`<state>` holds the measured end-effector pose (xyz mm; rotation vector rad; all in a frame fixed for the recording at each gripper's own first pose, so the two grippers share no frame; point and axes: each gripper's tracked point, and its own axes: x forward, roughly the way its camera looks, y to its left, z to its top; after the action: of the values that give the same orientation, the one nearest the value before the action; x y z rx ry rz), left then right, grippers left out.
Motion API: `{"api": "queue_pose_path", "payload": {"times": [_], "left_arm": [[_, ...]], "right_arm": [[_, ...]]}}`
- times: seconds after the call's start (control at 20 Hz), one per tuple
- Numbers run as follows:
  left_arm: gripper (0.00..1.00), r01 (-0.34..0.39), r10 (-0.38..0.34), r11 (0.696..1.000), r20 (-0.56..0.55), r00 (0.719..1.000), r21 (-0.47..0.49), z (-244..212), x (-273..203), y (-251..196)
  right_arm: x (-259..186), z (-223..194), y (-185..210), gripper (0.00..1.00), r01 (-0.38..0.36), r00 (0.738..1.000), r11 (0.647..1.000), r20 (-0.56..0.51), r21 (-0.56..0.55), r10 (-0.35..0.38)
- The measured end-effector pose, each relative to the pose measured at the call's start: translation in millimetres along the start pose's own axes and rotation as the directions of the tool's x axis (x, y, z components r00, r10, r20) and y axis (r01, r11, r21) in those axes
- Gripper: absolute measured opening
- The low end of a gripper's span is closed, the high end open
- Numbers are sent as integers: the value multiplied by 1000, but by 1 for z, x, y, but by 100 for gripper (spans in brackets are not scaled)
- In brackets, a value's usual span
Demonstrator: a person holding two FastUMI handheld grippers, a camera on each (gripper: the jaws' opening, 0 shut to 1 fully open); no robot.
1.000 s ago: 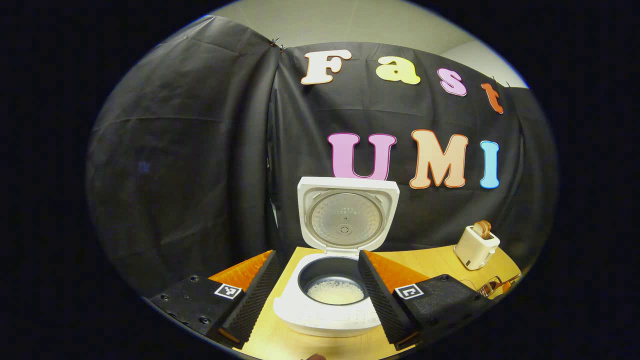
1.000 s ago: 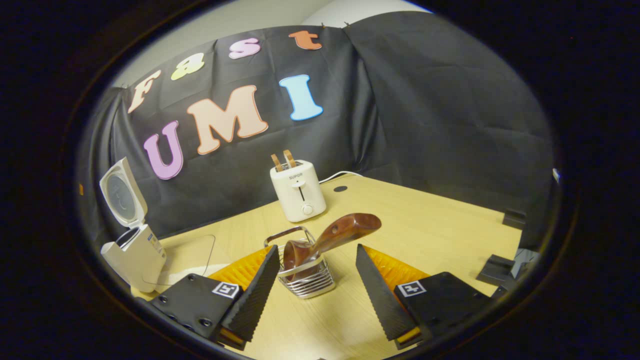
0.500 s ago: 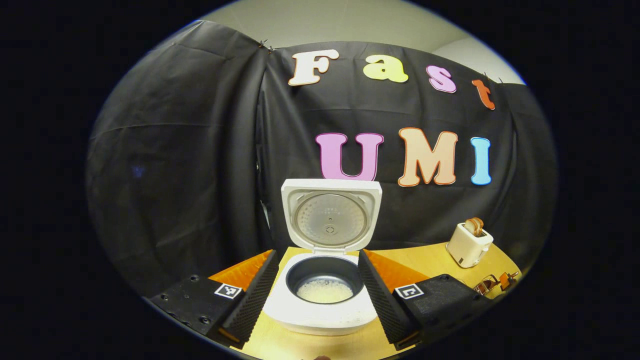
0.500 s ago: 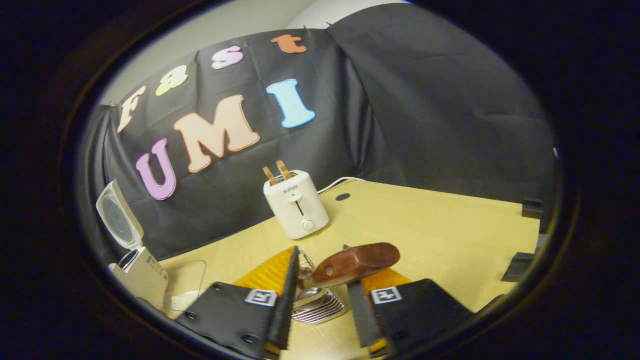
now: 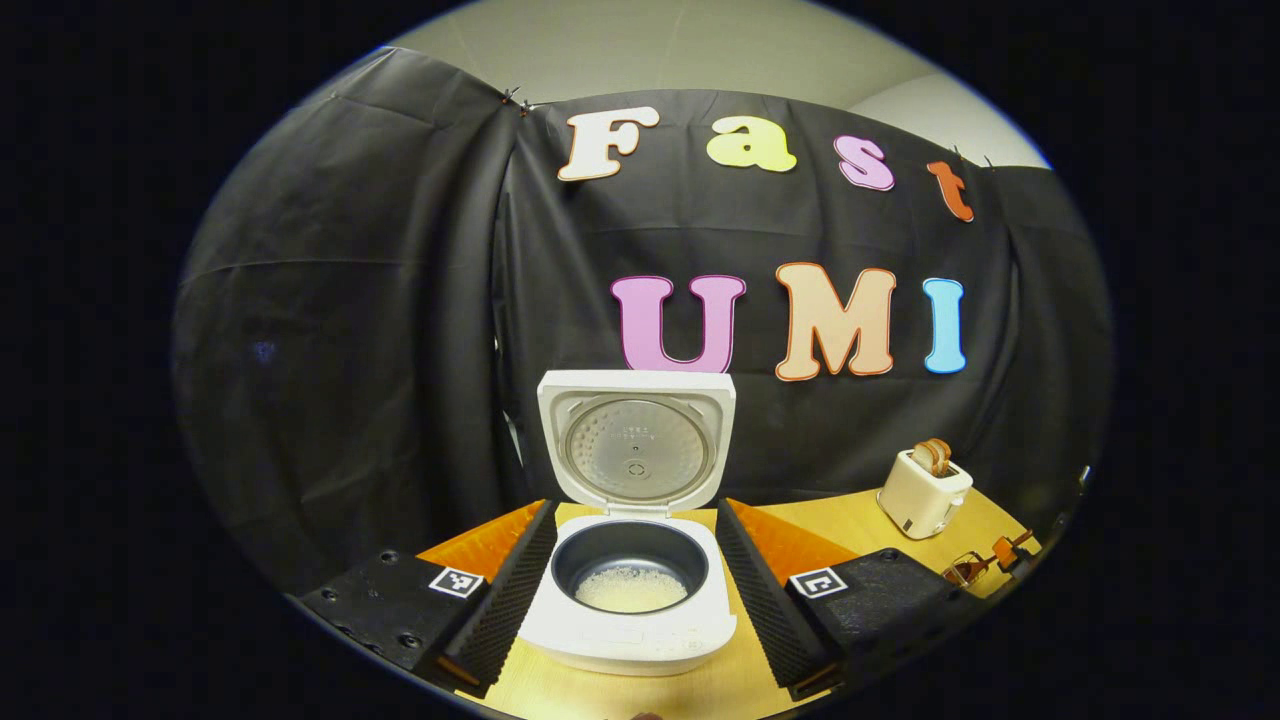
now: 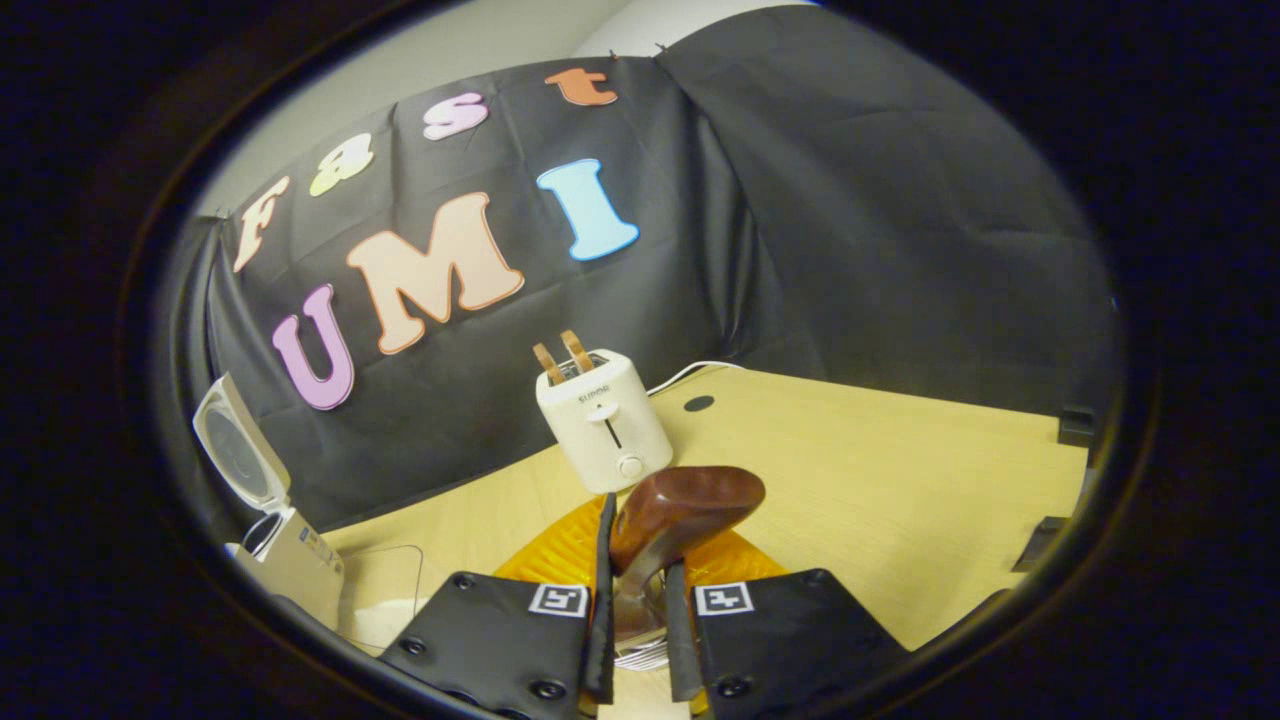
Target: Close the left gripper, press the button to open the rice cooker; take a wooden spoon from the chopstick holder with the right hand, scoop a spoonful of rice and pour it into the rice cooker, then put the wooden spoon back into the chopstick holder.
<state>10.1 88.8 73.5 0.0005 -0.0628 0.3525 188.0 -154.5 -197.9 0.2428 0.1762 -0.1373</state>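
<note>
A staged recording booth made up as a kitchen corner; black cloth wall (image 5: pixel 350 300) hangs behind a pale wooden table (image 6: pixel 880 480); an open white rice cooker (image 5: pixel 630 600) and a white toaster (image 6: pixel 605 420) holding bread stand on it.

Glossy dark wood forms the wooden spoon (image 6: pixel 680 512), the rice cooker (image 5: pixel 628 625) is smooth white plastic with a dull metal lid plate, and the tabletop (image 6: pixel 900 480) is matt pale wood.
</note>
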Motion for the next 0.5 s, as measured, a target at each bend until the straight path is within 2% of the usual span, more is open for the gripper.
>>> {"api": "queue_pose_path", "payload": {"times": [0.1, 0.15, 0.2, 0.25, 0.35, 0.5], "left_arm": [[94, -8, 8, 1000, -3, 1000, -8, -1, 0, 4], [95, -11, 11, 1000, -5, 1000, -14, -2, 0, 5], [92, -16, 16, 1000, -10, 1000, -20, -5, 0, 8], [95, -22, 22, 999, -13, 1000, -24, -6, 0, 10], [95, -27, 26, 999, -14, 1000, -29, -8, -2, 12], [94, -23, 23, 999, -4, 1000, -34, -6, -5, 14]], "right_arm": [[4, 1, 10, 24, -30, 999, 1000, -20, -3, 30], [7, 2, 7, 25, -15, 1000, 1000, -22, -2, 15], [9, 2, 7, 20, -5, 1000, 1000, -29, -9, 5], [9, 1, 8, 22, 0, 999, 1000, -36, -16, 0], [9, 1, 11, 17, -2, 999, 1000, -52, -24, 1], [10, 3, 14, 17, 4, 998, 999, -69, -50, -7]]}}
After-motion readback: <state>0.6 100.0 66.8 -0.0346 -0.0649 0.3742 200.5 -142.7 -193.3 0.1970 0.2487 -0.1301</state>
